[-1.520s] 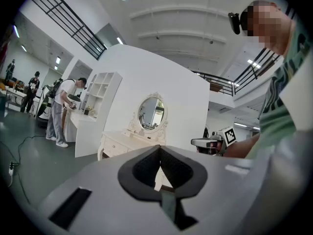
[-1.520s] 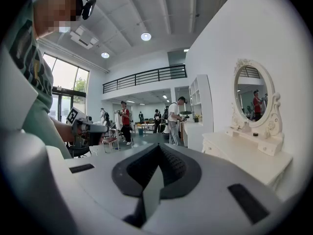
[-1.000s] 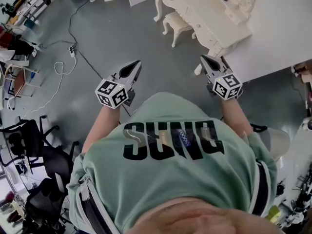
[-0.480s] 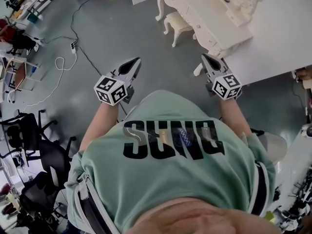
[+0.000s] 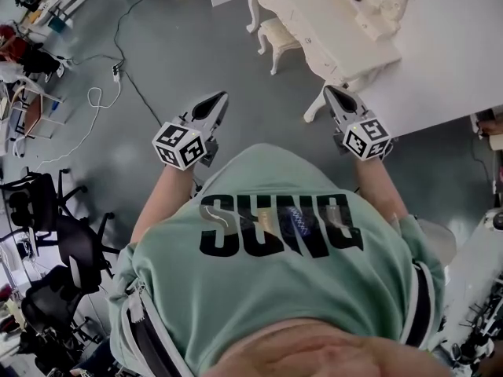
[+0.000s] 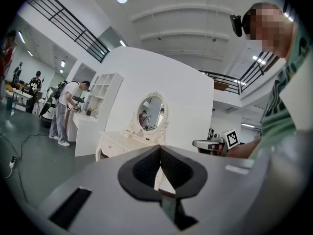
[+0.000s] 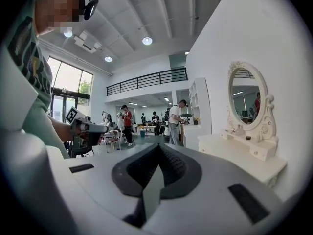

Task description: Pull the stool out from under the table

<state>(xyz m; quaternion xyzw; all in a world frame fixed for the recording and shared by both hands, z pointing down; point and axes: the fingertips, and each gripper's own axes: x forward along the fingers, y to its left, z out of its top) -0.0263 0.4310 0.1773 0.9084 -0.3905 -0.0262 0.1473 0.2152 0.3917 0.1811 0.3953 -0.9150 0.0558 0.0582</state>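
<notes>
In the head view a small cream stool [image 5: 274, 36] with curved legs stands half under the ornate cream dressing table [image 5: 338, 30] at the top, on the grey floor. Both grippers are held out in front of the person's chest, well short of the stool. The left gripper [image 5: 214, 105] points up toward the floor left of the stool, jaws shut and empty. The right gripper [image 5: 333, 96] points at the table's near leg, also shut and empty. The left gripper view shows the table [image 6: 115, 143] with its oval mirror [image 6: 151, 112] ahead.
A white partition [image 5: 448, 53] stands behind the dressing table. Cables and a power strip [image 5: 115, 73] lie on the floor at left. Black office chairs [image 5: 55, 234] crowd the left edge. People stand at a white shelf unit [image 6: 68, 112] farther back.
The stool and dressing table have slid slightly left and nearer in the head view as the person moves. Both grippers keep the same pose, shut and empty.
</notes>
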